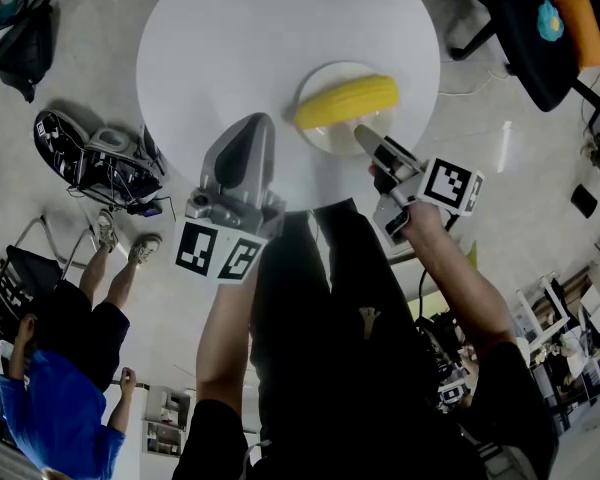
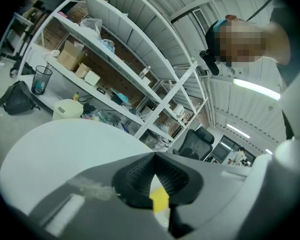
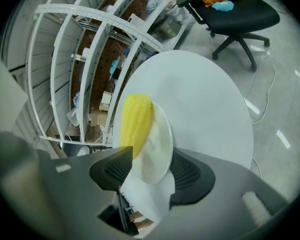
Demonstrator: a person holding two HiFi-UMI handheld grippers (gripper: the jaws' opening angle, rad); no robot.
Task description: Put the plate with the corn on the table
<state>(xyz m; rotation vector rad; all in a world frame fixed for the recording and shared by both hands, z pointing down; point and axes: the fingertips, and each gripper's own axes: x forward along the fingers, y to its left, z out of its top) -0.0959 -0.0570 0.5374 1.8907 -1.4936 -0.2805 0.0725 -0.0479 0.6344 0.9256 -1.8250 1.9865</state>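
A white plate with a yellow corn cob lies on the round white table, near its front right edge. My right gripper reaches the plate's near rim. In the right gripper view the plate and the corn stand between the wide-apart pads of the right gripper, which is open. My left gripper hovers over the table's near edge, left of the plate, its jaws together and empty. In the left gripper view a bit of the corn shows below the left gripper.
A black office chair with an orange cushion stands at the far right of the table. Bags and gear lie on the floor at the left, near a person in blue. White shelving stands beyond the table.
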